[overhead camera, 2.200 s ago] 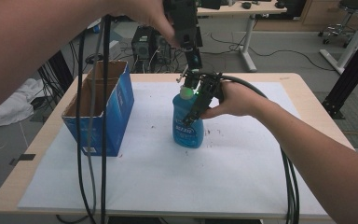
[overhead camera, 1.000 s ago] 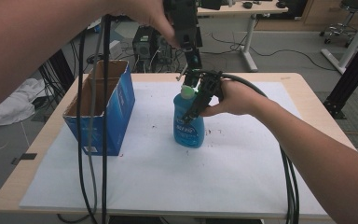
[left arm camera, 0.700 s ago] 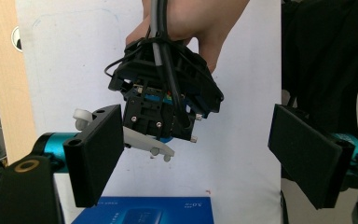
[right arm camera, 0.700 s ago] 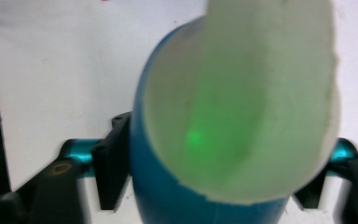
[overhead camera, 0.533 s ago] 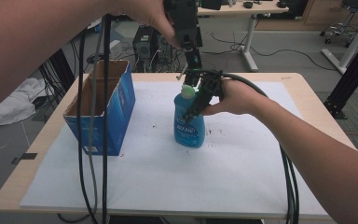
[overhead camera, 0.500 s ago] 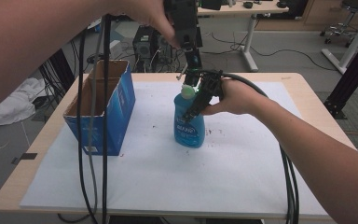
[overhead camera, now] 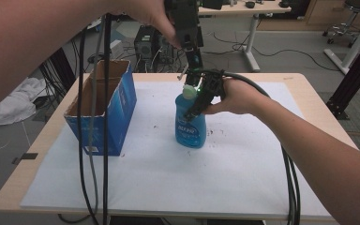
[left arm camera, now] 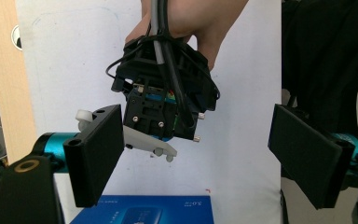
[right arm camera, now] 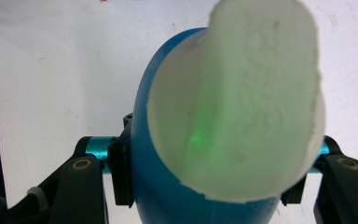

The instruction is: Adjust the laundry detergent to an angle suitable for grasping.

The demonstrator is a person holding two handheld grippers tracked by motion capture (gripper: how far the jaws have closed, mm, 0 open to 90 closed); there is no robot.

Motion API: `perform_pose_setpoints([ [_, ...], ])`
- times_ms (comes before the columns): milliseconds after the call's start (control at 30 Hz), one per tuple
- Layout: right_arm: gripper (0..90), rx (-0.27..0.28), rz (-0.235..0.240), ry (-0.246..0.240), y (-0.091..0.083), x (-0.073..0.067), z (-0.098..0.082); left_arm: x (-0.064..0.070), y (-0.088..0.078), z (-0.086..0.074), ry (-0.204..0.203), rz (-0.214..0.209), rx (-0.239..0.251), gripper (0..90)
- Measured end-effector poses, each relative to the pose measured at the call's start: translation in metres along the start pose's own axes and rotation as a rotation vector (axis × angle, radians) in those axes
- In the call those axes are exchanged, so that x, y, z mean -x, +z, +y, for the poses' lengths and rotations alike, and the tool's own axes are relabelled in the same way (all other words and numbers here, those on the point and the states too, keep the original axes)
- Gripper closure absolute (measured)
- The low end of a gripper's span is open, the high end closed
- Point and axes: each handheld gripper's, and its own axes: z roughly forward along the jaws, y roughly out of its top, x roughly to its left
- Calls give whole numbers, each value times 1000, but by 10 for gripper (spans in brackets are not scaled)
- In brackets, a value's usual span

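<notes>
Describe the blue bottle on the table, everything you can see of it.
The blue bottle stands upright on the white sheet near the table's middle, right of the open blue carton. It looks like translucent blue plastic, widening downward, with a label on its front and a pale whitish cap lit by a green glow. The right gripper is shut on its upper body, jaws pressing both sides.

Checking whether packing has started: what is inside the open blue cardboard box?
From the high view, the blue cardboard box shows bare brown inner walls and nothing sticking out. Its floor is hidden by the near wall and the hanging cables, so something lying low could be missed.
</notes>
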Motion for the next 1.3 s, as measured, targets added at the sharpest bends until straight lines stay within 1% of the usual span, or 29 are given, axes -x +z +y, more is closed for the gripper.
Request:
perform_pose_setpoints([
  [33,369,-6,-1,5,-1,-1,0,0,0,0,0,-1,0,184],
  [100,371,-5,3,-1,-1,-2,0,0,-1,0,3,0,2,184],
  [133,371,1,4,-12,-1,-1,-1,0,-1,0,2,-1,3,184],
  [167,371,-4,5,-8,-1,-2,-1,1,-1,-1,1,-1,3,184],
  [233,372,3,10,-23,-1,-1,-1,0,-1,-1,1,0,3,184],
  [267,373,4,10,-23,-2,-2,-2,0,-1,-1,2,-1,3,184],
  [467,373,46,25,-30,-8,-1,-4,0,-3,-2,4,-10,16,184],
  [500,374,46,26,-40,-8,-1,-5,0,-3,-2,6,-10,17,184],
  [567,373,30,30,-44,-9,-1,-7,1,-4,-2,10,-11,26,184],
  [600,374,27,33,-51,-8,-1,-8,1,-4,-2,13,-17,33,184],
  [667,374,37,46,-68,-9,0,-10,2,-5,-2,16,-20,40,184],
  [733,374,47,56,-62,-11,-2,-11,2,-6,-2,17,-25,38,184],
  [800,374,49,62,-74,-13,-3,-11,2,-6,-4,17,-26,37,184],
  [833,374,50,65,-87,-13,-3,-12,2,-7,-5,16,-25,37,184],
  [900,374,40,64,-98,-14,-3,-14,2,-8,-6,12,-23,41,184],
  [967,374,47,65,-119,-15,-5,-16,2,-9,-7,9,-21,44,184],
  [1000,374,52,69,-120,-16,-6,-16,2,-10,-7,6,-21,45,184],
  [1133,374,64,91,-164,-19,-13,-17,2,-10,-9,8,-22,38,184],
  [1200,374,59,100,-180,-21,-17,-17,2,-10,-9,9,-24,38,184],
  [1300,374,68,112,-203,-22,-21,-19,3,-11,-10,8,-24,40,184],
])
